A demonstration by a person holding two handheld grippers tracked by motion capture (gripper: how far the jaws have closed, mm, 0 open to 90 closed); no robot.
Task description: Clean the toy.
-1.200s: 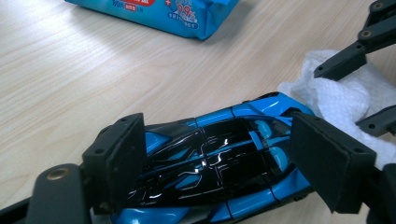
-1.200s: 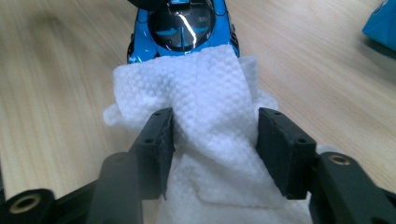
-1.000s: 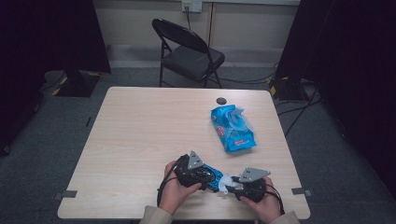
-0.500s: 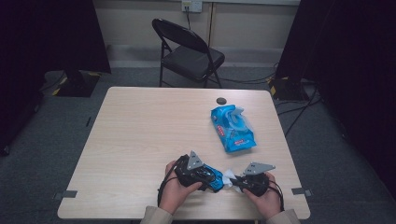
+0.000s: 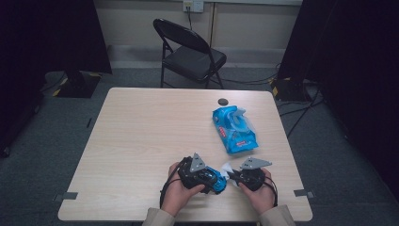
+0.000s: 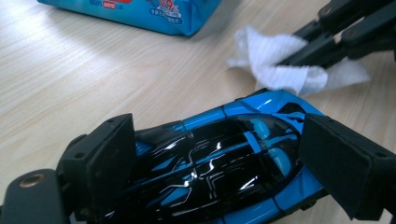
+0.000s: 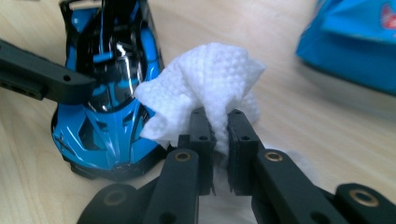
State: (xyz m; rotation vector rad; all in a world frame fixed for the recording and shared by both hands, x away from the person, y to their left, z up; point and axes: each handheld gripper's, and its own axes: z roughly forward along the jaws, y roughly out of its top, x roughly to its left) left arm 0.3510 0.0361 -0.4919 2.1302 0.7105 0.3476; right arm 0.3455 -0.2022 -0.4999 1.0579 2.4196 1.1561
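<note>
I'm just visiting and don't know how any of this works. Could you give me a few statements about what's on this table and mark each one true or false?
1. The left claw grips a blue and black toy car by its sides. True.
2. The right claw is empty. False: it pinches a white wipe.
3. The wipe is close to one end of the car. True.
4. The blue pack of wipes lies on the folding chair. False: it lies on the table.
5. A small dark round thing sits near the table's far edge. True.
</note>
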